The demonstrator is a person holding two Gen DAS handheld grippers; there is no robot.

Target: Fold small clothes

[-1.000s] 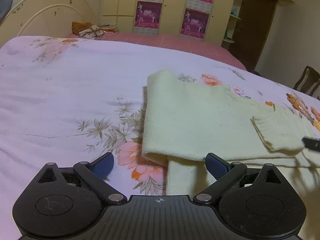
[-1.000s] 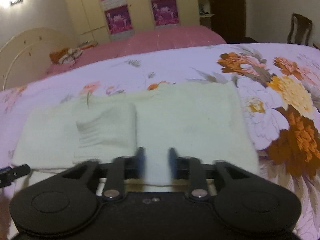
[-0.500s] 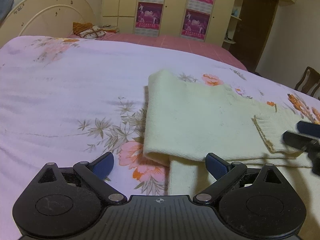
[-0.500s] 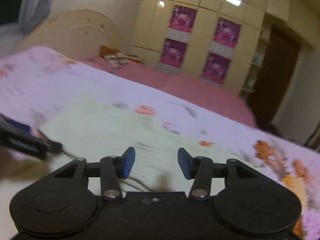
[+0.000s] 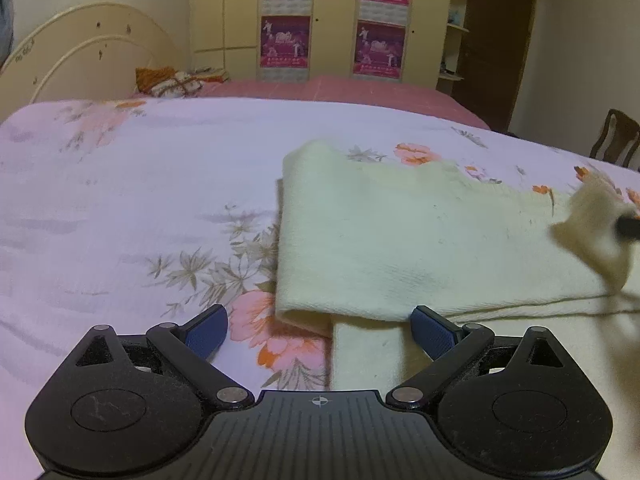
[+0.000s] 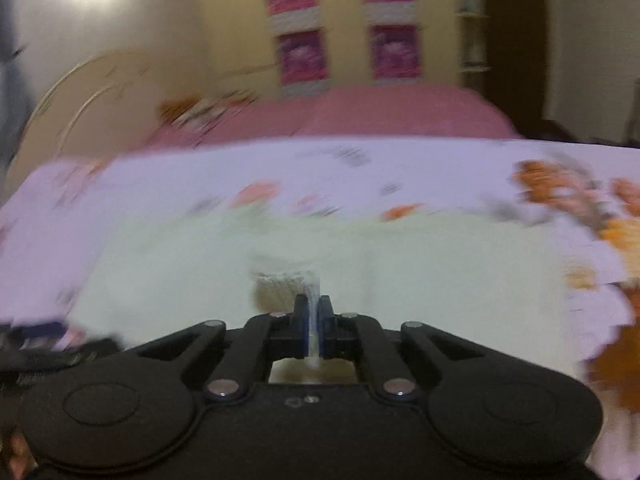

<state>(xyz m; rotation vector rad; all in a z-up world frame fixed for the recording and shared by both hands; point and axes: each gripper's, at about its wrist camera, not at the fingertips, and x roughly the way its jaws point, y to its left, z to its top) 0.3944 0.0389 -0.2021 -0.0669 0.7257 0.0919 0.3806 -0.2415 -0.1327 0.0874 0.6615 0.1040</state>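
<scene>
On the far left we see the cream headboard [image 5: 76, 60] and a patterned cushion [image 5: 168, 82] on the pink bed behind. In front of us lies the lilac floral bedspread [image 5: 120, 208], and our left gripper [image 5: 320, 332] hangs low over it with its blue fingertips [image 5: 208, 330] spread wide, holding nothing; its right finger sits over the near edge of the cloth.

The cream knitted garment [image 5: 400, 240] lies flat on the bedspread, its left side folded over so a doubled edge faces us. Toward the right of the left view, its ribbed sleeve cuff [image 5: 592, 224] is lifted off the body of the garment.

Our right gripper [image 6: 314, 320] has its fingers pressed together on that cuff [image 6: 286, 280], a strip of knit pinched between the pads. The right view is heavily blurred, so we cannot tell how much cloth is caught. At the right edge stands a wooden chair [image 5: 616, 138].
</scene>
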